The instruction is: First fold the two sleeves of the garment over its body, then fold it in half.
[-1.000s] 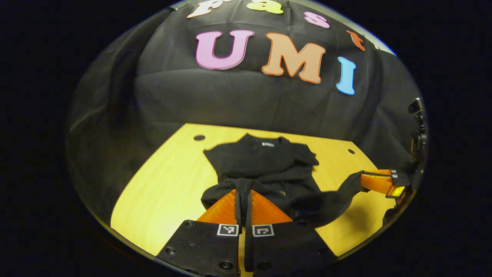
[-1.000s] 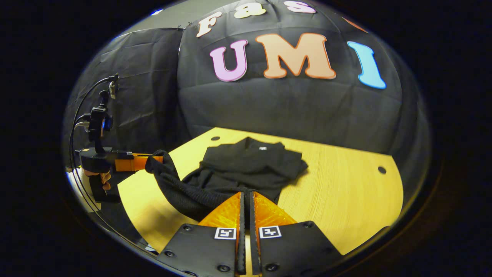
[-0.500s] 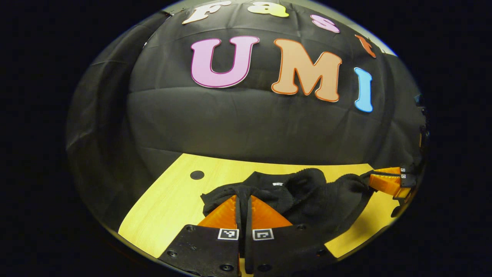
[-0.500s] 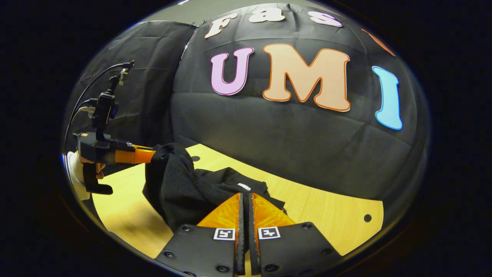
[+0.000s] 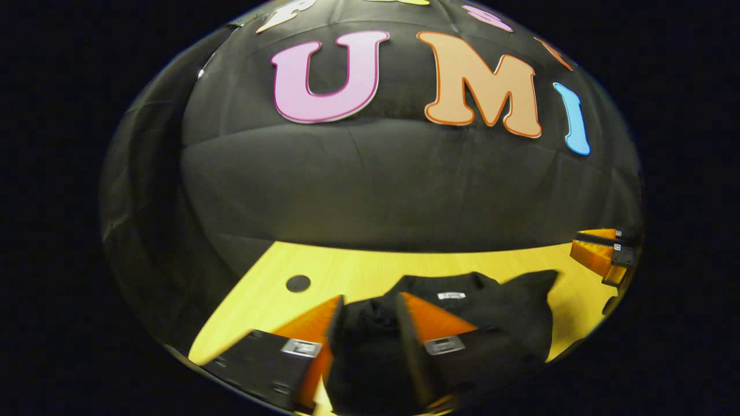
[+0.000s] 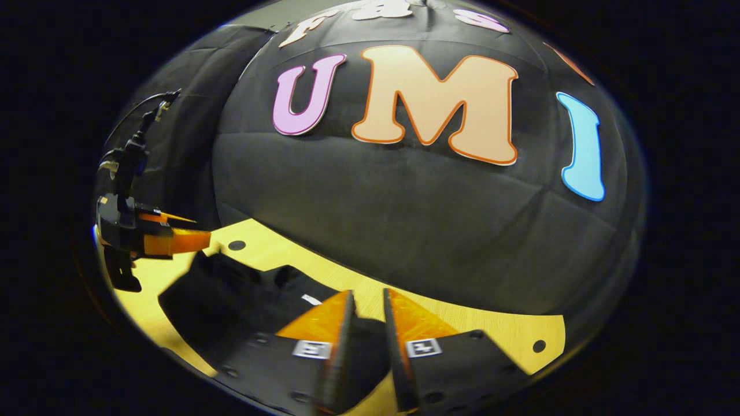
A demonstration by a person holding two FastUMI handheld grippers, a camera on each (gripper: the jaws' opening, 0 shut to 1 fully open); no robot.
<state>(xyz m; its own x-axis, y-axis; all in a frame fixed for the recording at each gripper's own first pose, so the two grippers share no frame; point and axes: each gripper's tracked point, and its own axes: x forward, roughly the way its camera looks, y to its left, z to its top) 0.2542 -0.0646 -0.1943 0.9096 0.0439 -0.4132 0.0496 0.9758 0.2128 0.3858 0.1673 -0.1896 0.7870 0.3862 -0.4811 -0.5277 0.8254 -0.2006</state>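
The yellow wooden table (image 5: 358,268) runs up to the booth's black cloth wall, with a round hole (image 5: 298,283) near its far left corner. The black garment (image 5: 491,309) lies folded on it, bunched toward the near edge, its small white neck label (image 5: 451,296) facing up on the far part. In the right gripper view the garment (image 6: 231,294) spreads left of centre. The left gripper (image 5: 370,315) has its fingers spread apart, dark cloth lying slack between them. The right gripper (image 6: 368,312) likewise stands released, fingers parted just above the cloth. Each gripper also appears at the other view's edge, clear of the garment.
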